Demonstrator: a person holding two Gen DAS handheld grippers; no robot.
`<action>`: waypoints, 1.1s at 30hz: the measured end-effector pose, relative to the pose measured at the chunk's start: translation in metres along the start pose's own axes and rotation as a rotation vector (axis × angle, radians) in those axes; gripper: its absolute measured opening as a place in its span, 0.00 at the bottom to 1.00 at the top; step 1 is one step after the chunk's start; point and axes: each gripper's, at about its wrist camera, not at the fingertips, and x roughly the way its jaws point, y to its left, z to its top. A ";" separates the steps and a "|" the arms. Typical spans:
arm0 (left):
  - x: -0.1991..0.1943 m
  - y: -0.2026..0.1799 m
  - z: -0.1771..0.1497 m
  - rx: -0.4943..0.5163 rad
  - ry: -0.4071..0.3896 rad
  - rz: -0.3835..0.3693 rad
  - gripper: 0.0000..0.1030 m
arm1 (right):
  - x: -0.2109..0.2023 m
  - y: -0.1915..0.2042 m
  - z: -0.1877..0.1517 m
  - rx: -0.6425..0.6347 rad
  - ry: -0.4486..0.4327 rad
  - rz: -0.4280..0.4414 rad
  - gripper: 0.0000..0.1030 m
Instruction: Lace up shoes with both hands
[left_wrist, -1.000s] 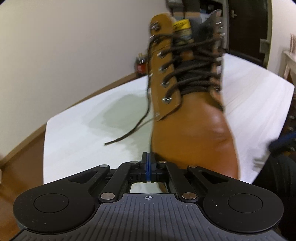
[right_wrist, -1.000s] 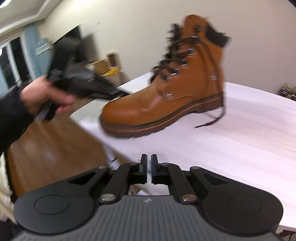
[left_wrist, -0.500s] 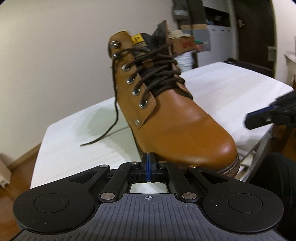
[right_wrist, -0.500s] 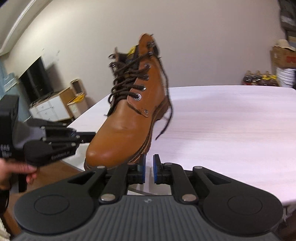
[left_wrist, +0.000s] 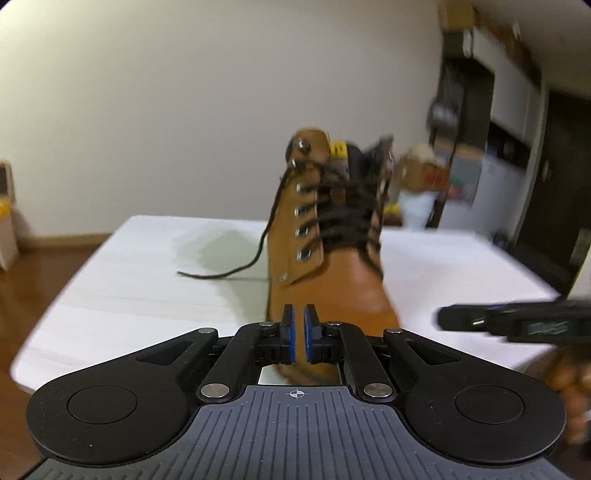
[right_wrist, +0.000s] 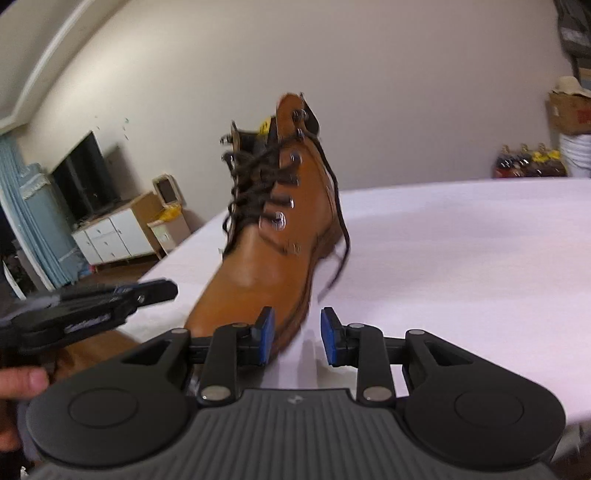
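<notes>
The tan leather boot (right_wrist: 273, 236) stands on the white table (right_wrist: 461, 258), laced almost to the top — lace ends (left_wrist: 221, 273) hang untied. Both left gripper (left_wrist: 298, 332) and right gripper (right_wrist: 297, 336) have just been opening, holding nothing.

A television (right_wrist: 86, 173) above a white cabinet (right_wrist: 110, 236), a cardboard box (right_wrist: 570, 110), bottles (right_wrist: 528, 164) by the wall.

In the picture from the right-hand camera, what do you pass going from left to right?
Blue curtain → television → the other gripper → tan boot → loose lace end → bottles by the wall.
</notes>
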 end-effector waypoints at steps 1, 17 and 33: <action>0.001 0.002 0.007 -0.025 0.010 -0.013 0.06 | 0.006 -0.002 0.004 0.004 -0.011 -0.001 0.29; -0.026 -0.027 0.022 0.051 -0.071 0.120 0.13 | -0.012 -0.003 -0.004 -0.023 -0.117 -0.093 0.29; -0.144 -0.084 -0.022 0.060 -0.155 0.155 0.20 | -0.145 0.050 -0.073 0.020 -0.223 -0.068 0.30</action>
